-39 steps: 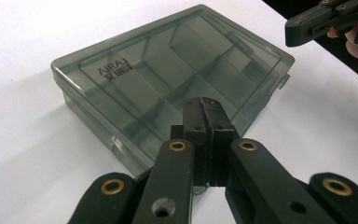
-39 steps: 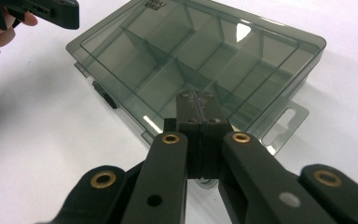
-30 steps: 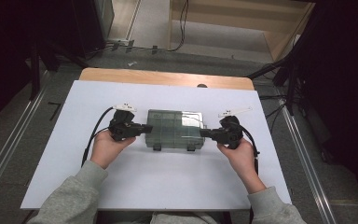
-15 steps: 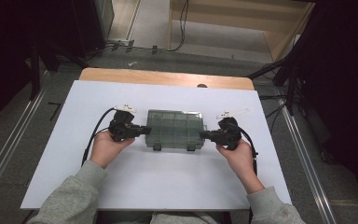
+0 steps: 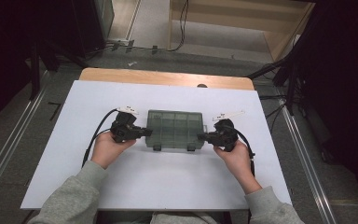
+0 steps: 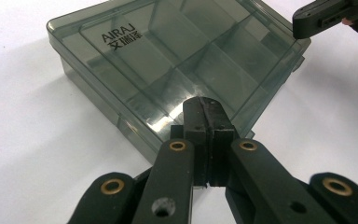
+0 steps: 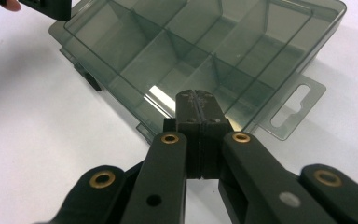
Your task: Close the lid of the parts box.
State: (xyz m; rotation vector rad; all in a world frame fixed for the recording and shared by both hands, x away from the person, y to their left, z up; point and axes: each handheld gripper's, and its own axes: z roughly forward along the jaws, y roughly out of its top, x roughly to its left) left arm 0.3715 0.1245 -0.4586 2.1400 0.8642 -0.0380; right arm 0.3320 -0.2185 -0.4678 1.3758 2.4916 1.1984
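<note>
Smoky plastic box (image 5: 175, 129): lying flat and lid-down shut at the middle of the white bench (image 5: 74, 102), long side running from 9 to 3 o'clock; dividers are showing through the clear lid, and two latches are sitting on its 6 o'clock edge.
Left gripper (image 5: 142, 132): clenched with nothing between the jaws, tips pointing toward 3 o'clock and meeting the box's 9 o'clock end; in the left gripper view (image 6: 209, 122) the closed tips are sitting against the box's corner edge.
Right gripper (image 5: 207, 136): clenched too, holding nothing, tips pointing toward 9 o'clock at the box's 3 o'clock end; in the right gripper view (image 7: 198, 115) the tips are lying at the rim beside the hang tab (image 7: 298, 108).
Hands: left hand (image 5: 106, 149) is gripping its tool at 8 o'clock of the box, right hand (image 5: 235, 156) at 4 o'clock.
Sleeves: grey, coming in from 6 o'clock.
Cables: trailing back from each gripper toward the person.
</note>
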